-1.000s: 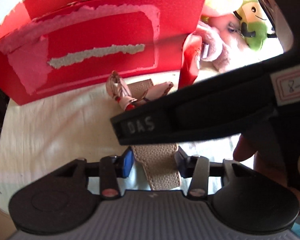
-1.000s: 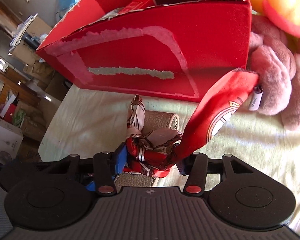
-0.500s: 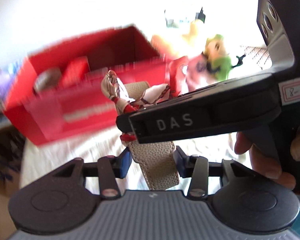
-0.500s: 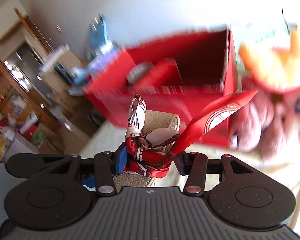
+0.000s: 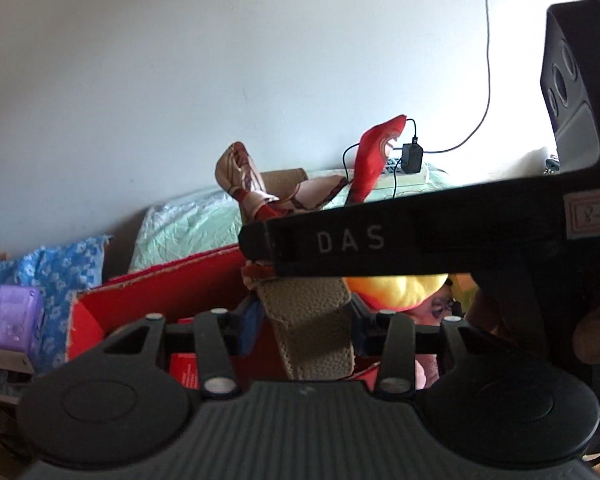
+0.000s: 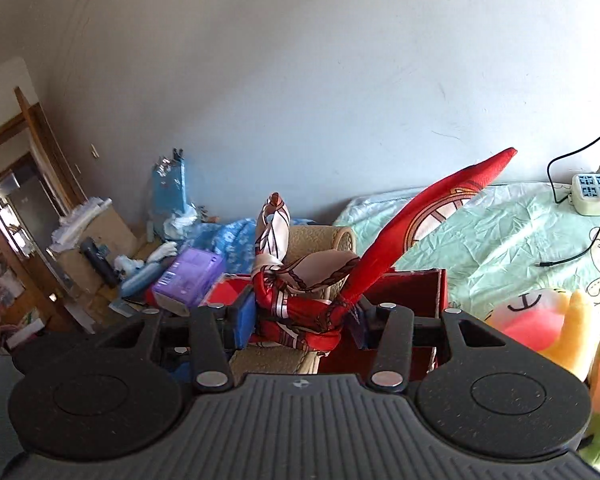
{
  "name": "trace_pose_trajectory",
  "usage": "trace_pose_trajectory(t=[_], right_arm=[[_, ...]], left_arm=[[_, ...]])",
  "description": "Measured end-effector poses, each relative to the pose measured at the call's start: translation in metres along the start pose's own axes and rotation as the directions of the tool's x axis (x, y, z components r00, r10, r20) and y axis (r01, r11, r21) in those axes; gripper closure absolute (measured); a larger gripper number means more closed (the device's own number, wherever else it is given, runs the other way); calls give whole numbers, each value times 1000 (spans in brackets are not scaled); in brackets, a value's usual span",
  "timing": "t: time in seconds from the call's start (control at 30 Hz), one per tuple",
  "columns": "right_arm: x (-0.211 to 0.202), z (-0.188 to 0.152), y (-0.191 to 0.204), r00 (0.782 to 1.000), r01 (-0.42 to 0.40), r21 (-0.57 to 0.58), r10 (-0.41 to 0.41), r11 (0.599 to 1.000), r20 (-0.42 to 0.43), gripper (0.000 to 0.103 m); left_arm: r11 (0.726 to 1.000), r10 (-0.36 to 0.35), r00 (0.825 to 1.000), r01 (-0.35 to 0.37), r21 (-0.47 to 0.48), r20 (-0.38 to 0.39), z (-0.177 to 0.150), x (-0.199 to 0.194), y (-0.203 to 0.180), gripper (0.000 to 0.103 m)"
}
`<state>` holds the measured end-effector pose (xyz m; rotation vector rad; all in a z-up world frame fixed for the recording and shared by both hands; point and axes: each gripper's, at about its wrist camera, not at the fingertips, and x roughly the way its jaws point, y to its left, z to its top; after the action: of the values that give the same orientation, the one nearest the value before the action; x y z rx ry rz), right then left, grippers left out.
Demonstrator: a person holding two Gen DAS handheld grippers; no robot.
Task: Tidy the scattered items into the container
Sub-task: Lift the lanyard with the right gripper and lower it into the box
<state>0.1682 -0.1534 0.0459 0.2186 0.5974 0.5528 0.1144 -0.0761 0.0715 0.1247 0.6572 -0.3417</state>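
Both grippers closed on the same item, a beige strap (image 5: 308,332) with a red scarf (image 6: 296,308) knotted around it

Left gripper (image 5: 304,324): jaws pinched in on the strap, flat pebbled band running up between the blue fingertips (image 5: 249,322). No gap visible either side of the strap.

Right gripper (image 6: 300,320): jaws clamped on the scarf knot where it wraps the strap. One scarf tail (image 6: 440,216) sticks up stiff to the right, red with a cream circular print; a shorter cream and red loop (image 6: 274,224) stands up on the left. In the left wrist view the right gripper's body crosses the frame above the strap, marked "DAS", with the person's fingers (image 5: 596,328) on its handle at the right edge.

Strap and scarf are held up off the bed, above the red box (image 6: 416,288). Box sits directly below and behind the jaws, open top, red inner walls showing in both views. Cannot tell whether the bottom end of the strap is already inside the rim.

Around it:
- purple packet (image 6: 190,276) just left of the box
- soft toys (image 6: 540,320) on the right of the box, pink and yellow one plus a green one at the frame edge
- green bed sheet (image 6: 500,240) behind, with a power strip (image 6: 594,194) and black cable on it
- blue flowered cloth (image 5: 64,268) left of the box
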Motion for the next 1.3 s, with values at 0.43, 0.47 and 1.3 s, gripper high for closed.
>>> trace_pose_trajectory(t=[0.43,0.47,1.3], right_arm=[[82,-31,-12,892,203,-220,-273,954,-360,59],[79,-31,-12,882,213,-240,-293,947,-370,59],[64,-46,-25,847,310,-138,-339,941,-409,68]], left_arm=[[967,-174,915,88,-241,-364,-33,120,58,61],[966,-182,907,94,-241,-380,-33,123,60,62],[980,-192,894,156,-122,-405,-42,129,76,53]])
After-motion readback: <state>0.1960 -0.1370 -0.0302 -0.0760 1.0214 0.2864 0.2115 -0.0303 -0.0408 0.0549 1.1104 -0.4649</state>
